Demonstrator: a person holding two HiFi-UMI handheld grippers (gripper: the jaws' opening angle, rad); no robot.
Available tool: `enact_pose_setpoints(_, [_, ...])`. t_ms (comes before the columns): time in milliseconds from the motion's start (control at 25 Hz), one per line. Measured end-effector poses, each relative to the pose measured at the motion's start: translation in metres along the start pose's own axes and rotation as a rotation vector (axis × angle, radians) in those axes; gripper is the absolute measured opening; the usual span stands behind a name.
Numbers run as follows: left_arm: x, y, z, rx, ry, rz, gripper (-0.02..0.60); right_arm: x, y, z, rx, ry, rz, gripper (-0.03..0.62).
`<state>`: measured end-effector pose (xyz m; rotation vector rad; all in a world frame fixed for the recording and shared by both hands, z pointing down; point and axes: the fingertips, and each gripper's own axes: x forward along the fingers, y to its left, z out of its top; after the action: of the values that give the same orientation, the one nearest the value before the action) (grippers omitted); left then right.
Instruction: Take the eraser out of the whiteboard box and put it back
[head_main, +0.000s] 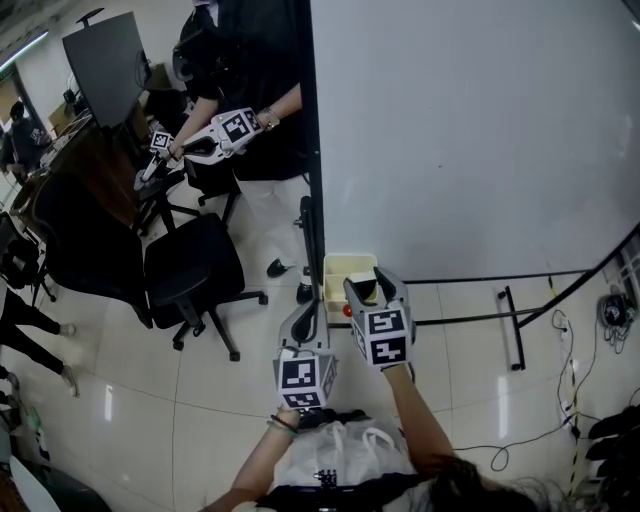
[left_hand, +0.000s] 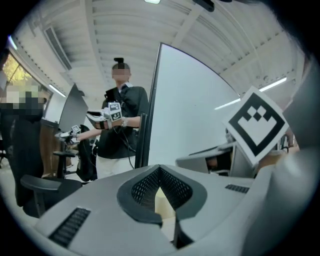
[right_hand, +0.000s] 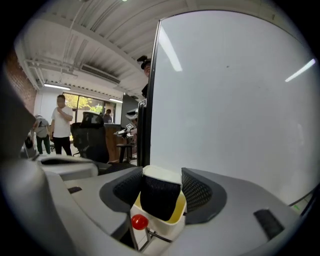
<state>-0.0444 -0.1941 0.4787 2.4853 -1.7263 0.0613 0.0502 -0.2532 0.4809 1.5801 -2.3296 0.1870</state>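
A cream whiteboard box (head_main: 340, 268) with a yellow inside hangs at the lower left corner of the whiteboard (head_main: 470, 130). My right gripper (head_main: 368, 288) reaches over it and is shut on the black eraser (head_main: 369, 293). In the right gripper view the eraser (right_hand: 160, 197) stands upright between the two mesh pads, its lower end over the box (right_hand: 170, 227), and the right gripper (right_hand: 161, 192) closes on its sides. My left gripper (head_main: 308, 318) hangs just left of and below the box, shut with nothing held. In its own view the left gripper (left_hand: 160, 172) has its tips meeting.
A red knob (right_hand: 138, 221) sticks out below the box front. Another person (head_main: 235, 125) holds grippers beyond the board's left edge, beside black office chairs (head_main: 195, 265). The board's stand foot (head_main: 512, 325) and cables (head_main: 575, 400) lie on the tiled floor at right.
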Motion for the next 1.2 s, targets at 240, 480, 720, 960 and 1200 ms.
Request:
enact_pose_setpoints(240, [-0.004,0.008,-0.007,-0.005,0.031,0.022,0.003,0.018,0.009,-0.042,0.018,0.074,0.031,0.291])
enact_pose_setpoints(480, [-0.004,0.019,-0.007,0.003,0.022,0.045,0.003,0.007,0.000,-0.022,0.030,-0.029,-0.007,0.290])
enact_pose_setpoints(720, [-0.001,0.010,-0.010,-0.005,0.040,0.017,0.003,-0.029,0.000,0.021,0.079,-0.145,-0.006,0.283])
enact_pose_setpoints(960, [0.003,-0.004,-0.007,0.005,0.042,-0.021,0.003,-0.039,-0.002,0.016,-0.002,-0.138,-0.034,0.279])
enact_pose_setpoints(1200, [0.006,-0.012,-0.009,0.007,0.060,-0.044,0.003,-0.040,-0.001,0.008,0.003,-0.102,-0.031,0.250])
